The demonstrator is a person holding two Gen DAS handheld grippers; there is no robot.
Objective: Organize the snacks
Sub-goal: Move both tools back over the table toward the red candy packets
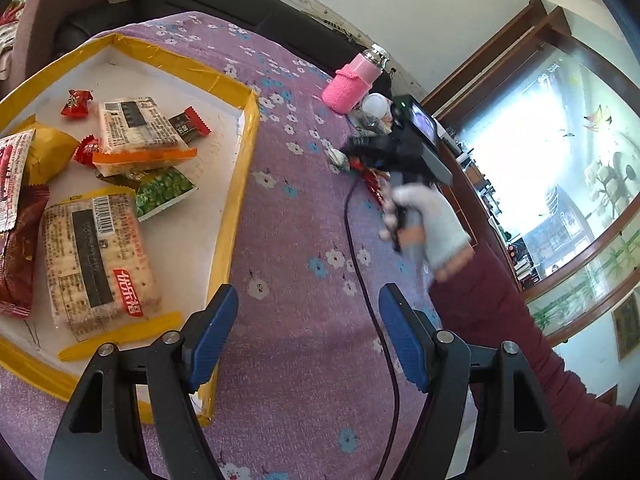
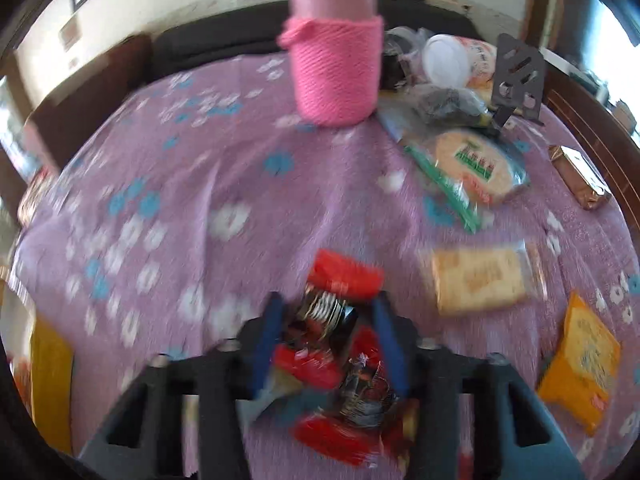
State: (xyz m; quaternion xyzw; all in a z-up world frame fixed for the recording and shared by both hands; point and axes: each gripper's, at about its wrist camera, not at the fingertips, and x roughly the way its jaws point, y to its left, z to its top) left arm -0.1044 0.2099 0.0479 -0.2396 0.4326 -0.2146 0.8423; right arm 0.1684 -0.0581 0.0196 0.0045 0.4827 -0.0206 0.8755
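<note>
In the left wrist view, a white tray with a yellow taped rim holds several snack packets: cracker packs, a green pea pack, small red candies. My left gripper is open and empty above the purple cloth, right of the tray. My right gripper is shut on a red and black snack packet; the view is blurred by motion. The right gripper also shows in the left wrist view, held by a gloved hand.
A pink sleeved bottle stands at the back of the purple flowered cloth. Loose snacks lie at right: a round cracker pack, a square cracker pack, an orange packet, a brown bar. A black cable crosses the cloth.
</note>
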